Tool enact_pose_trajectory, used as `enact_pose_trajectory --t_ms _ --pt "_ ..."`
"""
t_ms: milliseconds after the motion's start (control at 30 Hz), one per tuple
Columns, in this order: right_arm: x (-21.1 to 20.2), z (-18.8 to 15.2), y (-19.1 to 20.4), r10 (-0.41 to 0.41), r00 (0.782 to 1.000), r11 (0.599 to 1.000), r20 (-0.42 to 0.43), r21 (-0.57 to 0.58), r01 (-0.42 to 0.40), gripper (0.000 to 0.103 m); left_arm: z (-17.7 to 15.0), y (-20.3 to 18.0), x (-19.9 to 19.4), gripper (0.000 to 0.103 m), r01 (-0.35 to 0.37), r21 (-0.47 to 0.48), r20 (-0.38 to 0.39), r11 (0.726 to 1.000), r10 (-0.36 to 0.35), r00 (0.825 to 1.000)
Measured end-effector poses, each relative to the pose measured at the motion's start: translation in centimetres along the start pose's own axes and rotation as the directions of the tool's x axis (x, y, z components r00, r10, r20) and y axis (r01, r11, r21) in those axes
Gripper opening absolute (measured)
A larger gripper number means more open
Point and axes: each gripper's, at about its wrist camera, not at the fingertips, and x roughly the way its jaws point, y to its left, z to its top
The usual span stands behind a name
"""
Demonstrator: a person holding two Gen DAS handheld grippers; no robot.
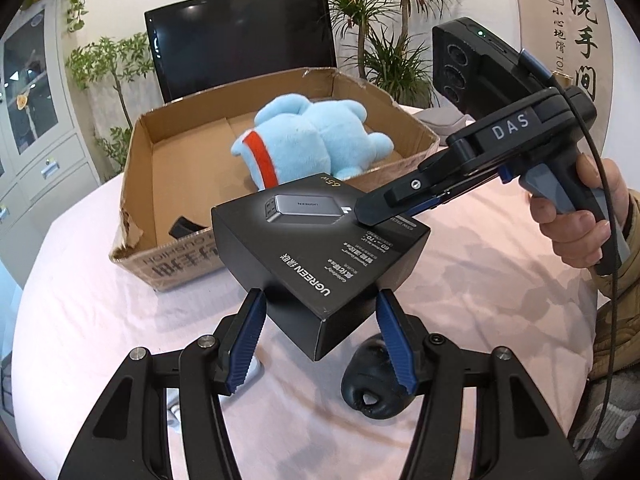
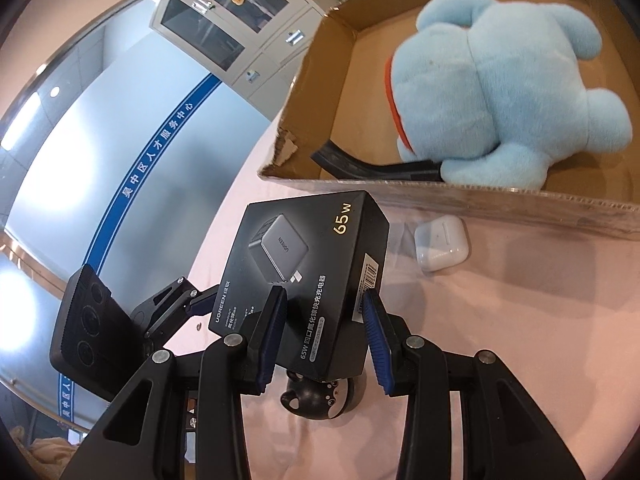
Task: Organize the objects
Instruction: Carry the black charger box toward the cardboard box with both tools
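Observation:
A black charger box (image 1: pixel 316 240) (image 2: pixel 308 280) hangs above the pink tablecloth, held from two sides. My left gripper (image 1: pixel 320 300) is shut on its near corner, blue pads against both faces. My right gripper (image 2: pixel 323 298) is shut on the box's other end; in the left wrist view its finger (image 1: pixel 384 204) lies across the box top. Just beyond stands an open cardboard box (image 1: pixel 136 152) (image 2: pixel 304 92) with a light blue plush toy (image 1: pixel 312 140) (image 2: pixel 492 88) and a black curved item (image 2: pixel 360 166) inside.
A white earbuds case (image 2: pixel 440 248) lies on the cloth by the cardboard box's near wall. A black rounded figurine (image 1: pixel 372 384) (image 2: pixel 320 396) sits under the held box. A dark monitor (image 1: pixel 240 40), plants and a grey cabinet (image 1: pixel 32 92) stand behind. A person's hand (image 1: pixel 580 216) holds the right grip.

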Motion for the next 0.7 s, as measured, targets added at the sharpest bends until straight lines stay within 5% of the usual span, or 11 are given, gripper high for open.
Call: enact_pose_trajectory --t_ms 700 --pt "-0.6 5.4 2.4 -0.027 0.998 0.996 0.062 -0.080 0.032 0.037 3.3 3.2 0.1 0.055 -0.047 0.003 0.077 0.999 0.047 0.996"
